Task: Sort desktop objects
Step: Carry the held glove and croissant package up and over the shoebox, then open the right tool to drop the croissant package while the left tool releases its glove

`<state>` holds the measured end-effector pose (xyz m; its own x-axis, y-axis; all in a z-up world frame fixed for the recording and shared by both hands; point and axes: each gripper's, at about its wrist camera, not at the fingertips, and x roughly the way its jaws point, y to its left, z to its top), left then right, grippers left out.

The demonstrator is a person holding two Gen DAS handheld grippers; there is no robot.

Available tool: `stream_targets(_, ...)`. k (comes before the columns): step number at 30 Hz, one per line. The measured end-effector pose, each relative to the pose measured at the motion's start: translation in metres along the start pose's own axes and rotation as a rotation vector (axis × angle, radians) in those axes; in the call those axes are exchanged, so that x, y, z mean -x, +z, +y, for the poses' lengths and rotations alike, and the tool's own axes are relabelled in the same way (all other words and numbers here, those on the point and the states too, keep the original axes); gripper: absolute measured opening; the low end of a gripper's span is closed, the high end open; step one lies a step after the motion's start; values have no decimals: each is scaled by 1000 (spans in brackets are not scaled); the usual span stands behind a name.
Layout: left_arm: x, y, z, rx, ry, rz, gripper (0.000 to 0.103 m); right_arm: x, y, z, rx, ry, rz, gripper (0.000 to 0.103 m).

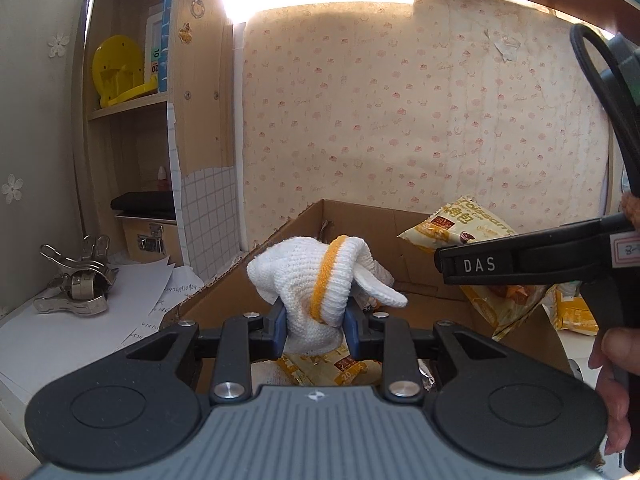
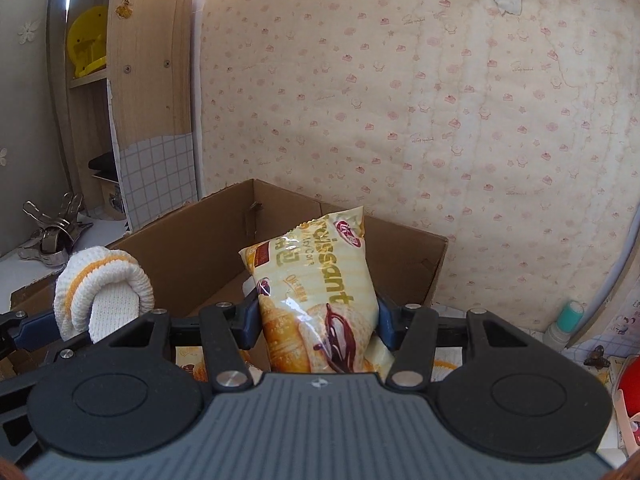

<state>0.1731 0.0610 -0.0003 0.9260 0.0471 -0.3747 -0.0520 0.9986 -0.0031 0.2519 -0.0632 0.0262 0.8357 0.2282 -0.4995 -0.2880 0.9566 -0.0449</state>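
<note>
Patterned wallpaper backs the cardboard box (image 1: 404, 248) ahead of my grippers: left gripper (image 1: 314, 326) clamps a knit glove (image 1: 316, 276), right gripper (image 2: 316, 320) a croissant packet (image 2: 316, 280). I'd lower both inside before letting go.

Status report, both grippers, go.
Left gripper shut on white knit glove. Right gripper shut on croissant packet. Both held above the open cardboard box. Nothing blocking the box.
</note>
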Motion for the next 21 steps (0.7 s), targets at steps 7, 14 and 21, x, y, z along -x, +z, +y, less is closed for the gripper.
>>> stream_targets(7,-5,-2,1,2,6,14,31,-8,5,-3,-17,6,-4,55)
stream_targets(14,-7,-3,2,4,8,27,31,-5,9,-9,-49,10,-36,68)
stream_targets(21,-10,-2,0,-1,9,33,36,17,8,-21,-66,-5,-85,68)
